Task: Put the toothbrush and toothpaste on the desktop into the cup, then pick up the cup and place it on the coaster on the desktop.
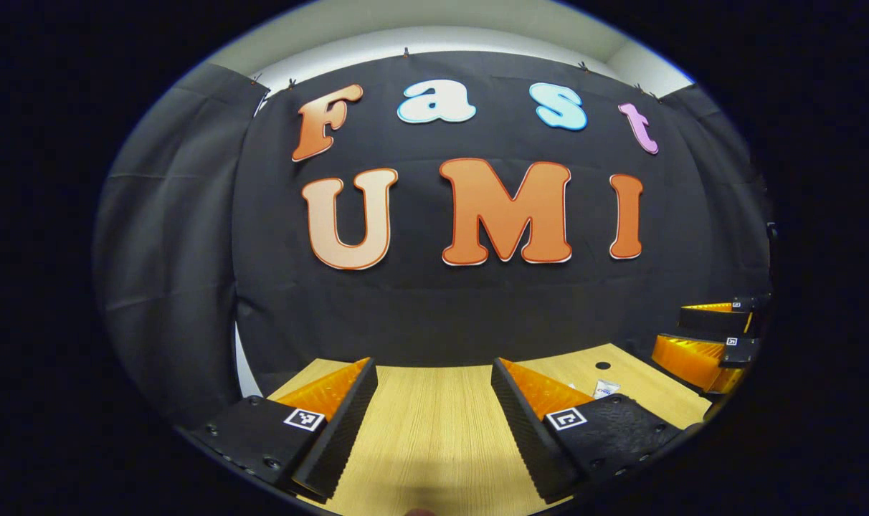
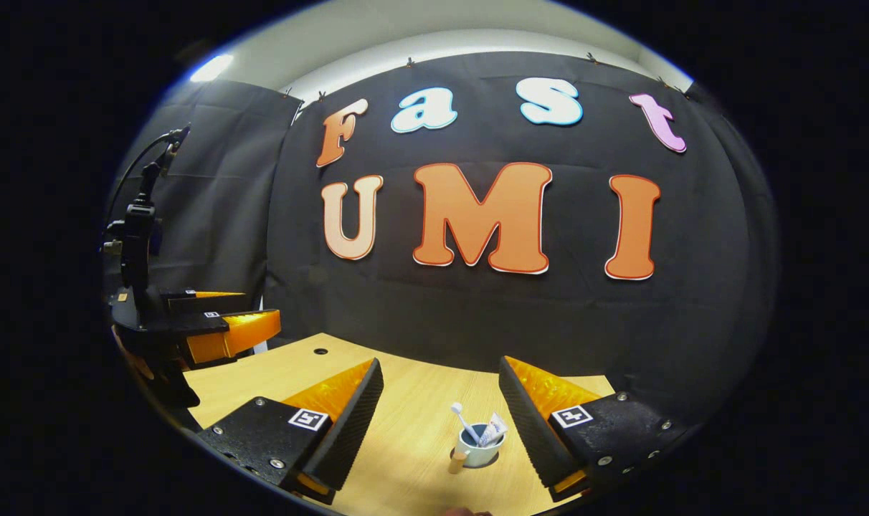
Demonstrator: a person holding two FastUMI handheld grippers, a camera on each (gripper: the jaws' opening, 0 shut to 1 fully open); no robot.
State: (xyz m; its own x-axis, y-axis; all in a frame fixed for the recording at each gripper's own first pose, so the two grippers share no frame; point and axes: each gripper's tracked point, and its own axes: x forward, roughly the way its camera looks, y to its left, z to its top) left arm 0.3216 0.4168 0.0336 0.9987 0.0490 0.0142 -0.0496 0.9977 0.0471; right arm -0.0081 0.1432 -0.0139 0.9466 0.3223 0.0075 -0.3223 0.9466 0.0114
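The black cloth wall (image 2: 477, 308) of the booth stands behind everything, rising from the far edge of the counter (image 2: 413, 430), a pale wood-grain top with a small round hole (image 2: 320, 352) near its far corner at about ten o'clock in the right gripper view.

In the right gripper view, the right gripper (image 2: 440, 423) hangs above the counter with its jaws spread wide and nothing between them. The left gripper (image 2: 223, 326) shows at nine o'clock, well apart from the cup, held above the counter's edge; from this side angle I cannot tell whether it is open there. A dark camera mount with a cable (image 2: 139, 229) rises above it.

In the left gripper view, the left gripper (image 1: 434, 412) is open wide over bare wood, gripping nothing. The right gripper (image 1: 714, 337) appears at three o'clock, its two fingers apart.

The cup (image 2: 480, 448) stands upright on the counter at six o'clock in the right gripper view, between the right gripper's fingers in the picture but below them and untouched. It sits on a dark round coaster (image 2: 486, 462). The toothpaste (image 2: 495, 430) leans inside the cup at its right side, and the toothbrush (image 2: 465, 423) stands in it too, head tilted toward eleven o'clock. A small wooden peg-like piece (image 2: 455, 462) stands just beside the cup at its seven o'clock.
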